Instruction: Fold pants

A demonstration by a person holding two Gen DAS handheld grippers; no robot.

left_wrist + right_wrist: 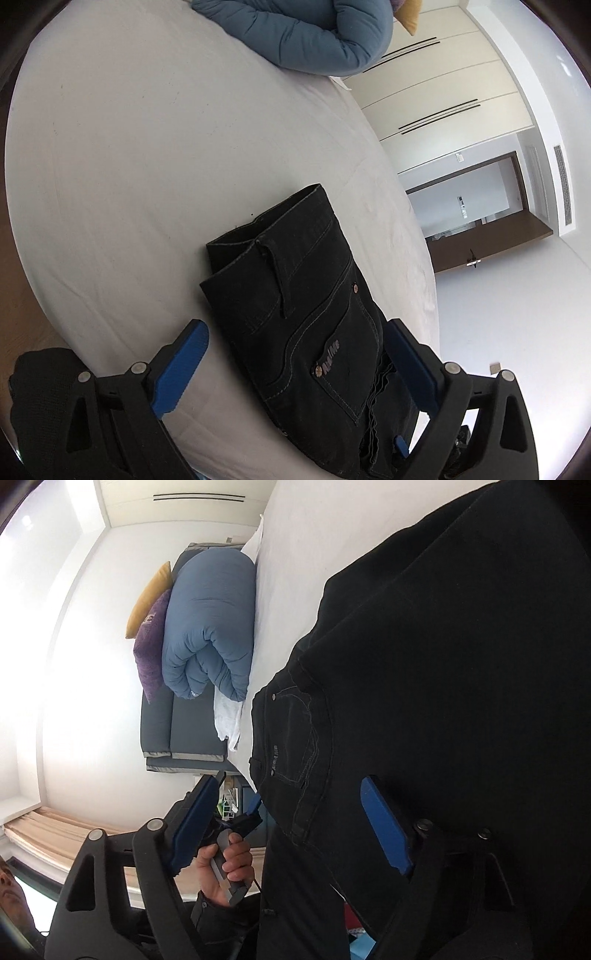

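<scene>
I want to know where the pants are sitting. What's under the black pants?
A white bed sheet lies under the folded black pants and spreads out around them. The part of the sheet right beneath them is covered, so anything else there cannot be seen.

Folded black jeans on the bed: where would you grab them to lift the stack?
Probably the black jeans at the layered near end, pinching all the layers together. The open left gripper already straddles that end, and the bed leaves it clear.

Both the left gripper (295, 354) and the right gripper (291, 808) have black angular frames, blue finger pads (181, 369), and round silver screws at the pivots. The person's hand (221, 867) emerges from a dark sleeve (207, 912).
</scene>
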